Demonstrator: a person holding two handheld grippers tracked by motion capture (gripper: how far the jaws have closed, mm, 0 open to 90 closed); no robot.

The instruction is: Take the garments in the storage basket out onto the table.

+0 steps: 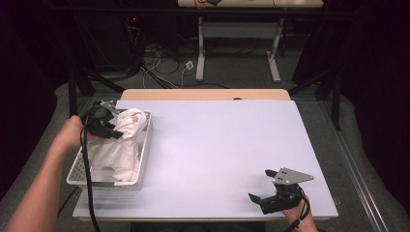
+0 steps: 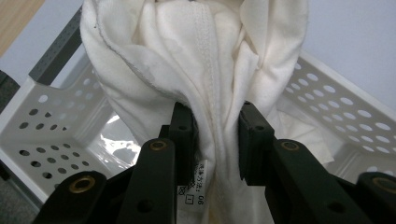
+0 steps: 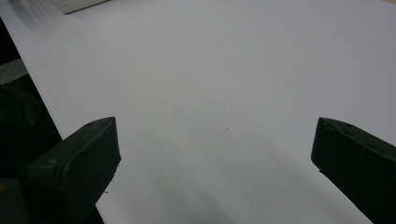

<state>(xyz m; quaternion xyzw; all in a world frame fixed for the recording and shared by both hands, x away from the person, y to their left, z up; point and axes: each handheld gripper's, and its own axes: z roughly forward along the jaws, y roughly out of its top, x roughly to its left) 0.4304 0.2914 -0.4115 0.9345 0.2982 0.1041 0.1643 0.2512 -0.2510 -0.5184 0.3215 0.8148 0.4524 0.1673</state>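
The left gripper (image 1: 116,131), at the left of the high view, reaches from the left over one white perforated basket (image 1: 143,159); its jaws are clamped on one bunched white garment (image 2: 205,70), which rises out of that basket. The right gripper (image 1: 265,186), lower right, lies low over the table (image 1: 217,145) with jaws spread wide, holding nothing. The table surface is pale lilac-white; behind it, dark floor with cables (image 1: 159,58) and a second table's legs (image 1: 200,48).
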